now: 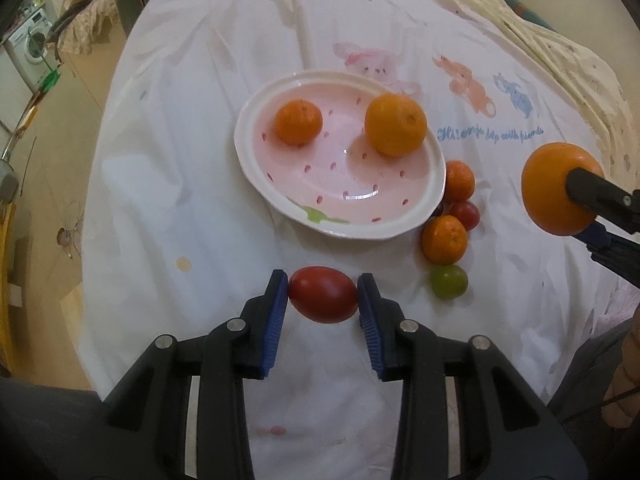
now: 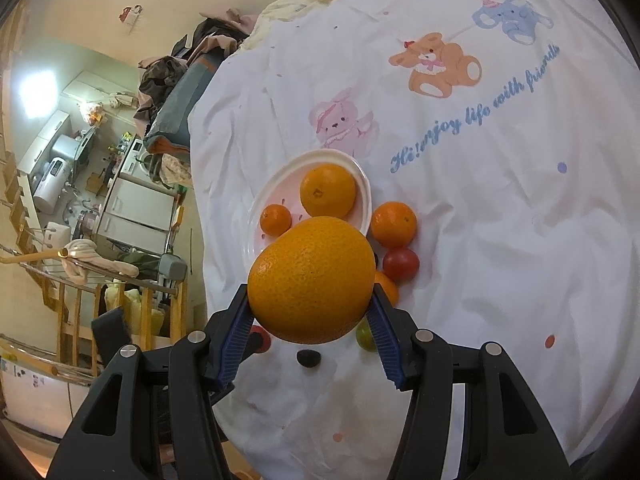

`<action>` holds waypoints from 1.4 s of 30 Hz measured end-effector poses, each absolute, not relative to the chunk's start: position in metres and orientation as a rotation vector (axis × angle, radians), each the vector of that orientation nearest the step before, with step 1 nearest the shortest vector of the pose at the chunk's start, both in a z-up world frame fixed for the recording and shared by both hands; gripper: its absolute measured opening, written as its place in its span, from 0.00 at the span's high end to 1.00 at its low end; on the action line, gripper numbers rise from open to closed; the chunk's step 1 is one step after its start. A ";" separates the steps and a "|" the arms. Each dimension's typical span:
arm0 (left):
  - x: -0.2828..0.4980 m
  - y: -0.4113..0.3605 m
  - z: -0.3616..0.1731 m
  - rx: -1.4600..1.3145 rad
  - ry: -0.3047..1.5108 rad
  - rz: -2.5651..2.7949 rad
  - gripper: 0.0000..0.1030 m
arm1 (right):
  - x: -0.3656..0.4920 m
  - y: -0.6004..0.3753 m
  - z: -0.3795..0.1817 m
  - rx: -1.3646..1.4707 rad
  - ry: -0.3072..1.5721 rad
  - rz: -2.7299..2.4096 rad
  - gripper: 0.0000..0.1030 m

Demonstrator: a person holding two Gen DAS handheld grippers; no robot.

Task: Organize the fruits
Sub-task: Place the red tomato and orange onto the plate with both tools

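Observation:
My left gripper (image 1: 323,293) is shut on a red oval tomato (image 1: 320,300), its blue pads pressing both ends, just in front of the pink strawberry-print plate (image 1: 241,136). In the plate lie a small orange (image 1: 298,121) and a bigger orange (image 1: 396,125). My right gripper (image 2: 310,300) is shut on a large orange (image 2: 312,278), held to the right of the plate (image 2: 256,216); the left wrist view shows this large orange (image 1: 560,194) too.
Right of the plate, on the white cartoon-print cloth (image 1: 180,200), lie two small oranges (image 1: 460,181) (image 1: 445,239), a small red tomato (image 1: 465,215) and a green fruit (image 1: 449,281). The cloth drops off at the left edge towards the floor (image 1: 52,152). A hand (image 1: 628,376) shows at the lower right.

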State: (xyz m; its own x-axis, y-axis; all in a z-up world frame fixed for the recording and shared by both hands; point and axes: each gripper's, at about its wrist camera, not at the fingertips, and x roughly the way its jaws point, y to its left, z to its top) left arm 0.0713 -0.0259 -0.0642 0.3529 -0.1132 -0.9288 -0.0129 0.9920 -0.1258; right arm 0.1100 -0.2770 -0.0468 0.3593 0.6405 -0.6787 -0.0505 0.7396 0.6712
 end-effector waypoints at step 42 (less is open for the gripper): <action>0.205 -0.012 -0.108 -0.127 1.278 -0.022 0.68 | 0.261 -0.186 -0.082 0.375 1.192 0.628 0.41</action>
